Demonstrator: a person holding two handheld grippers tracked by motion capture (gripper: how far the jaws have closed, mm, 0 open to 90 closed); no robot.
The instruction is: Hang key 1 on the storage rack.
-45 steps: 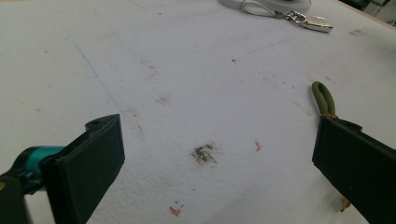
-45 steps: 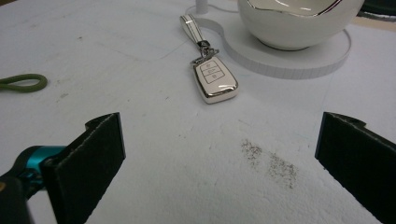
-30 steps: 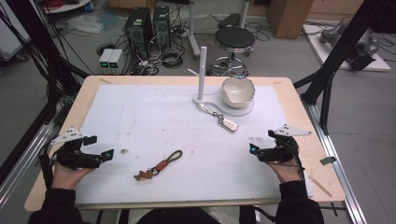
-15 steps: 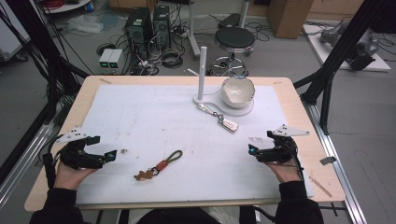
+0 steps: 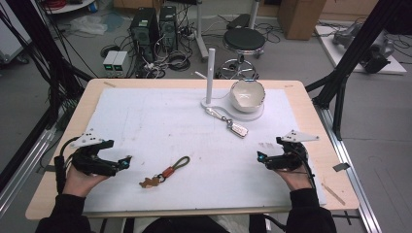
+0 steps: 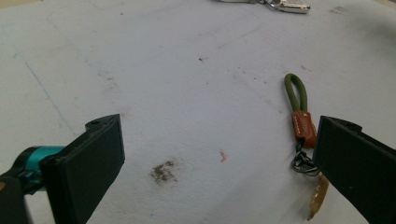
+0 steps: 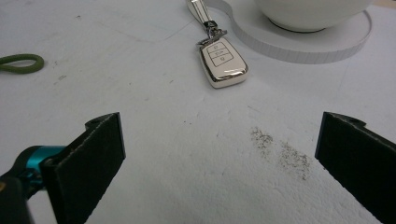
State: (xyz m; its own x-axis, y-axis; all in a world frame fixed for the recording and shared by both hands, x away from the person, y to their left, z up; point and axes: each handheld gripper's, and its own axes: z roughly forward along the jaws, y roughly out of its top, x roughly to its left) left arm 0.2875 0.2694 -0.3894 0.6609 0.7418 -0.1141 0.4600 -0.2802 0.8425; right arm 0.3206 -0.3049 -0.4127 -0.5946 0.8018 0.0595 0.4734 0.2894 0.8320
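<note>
Beside keychain (image 5: 165,173), left tool (image 5: 125,162) closer.

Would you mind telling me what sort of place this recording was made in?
Most likely a lab or workshop: desktop computer towers stand amid tangled cables on the floor, a black frame flanks the table, and a stool stands behind it.

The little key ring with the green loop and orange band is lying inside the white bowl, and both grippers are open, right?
Not quite. The key ring with the green loop and orange band lies on the white mat, far from the white bowl, as the high view shows. The left gripper and right gripper are indeed open.
</note>
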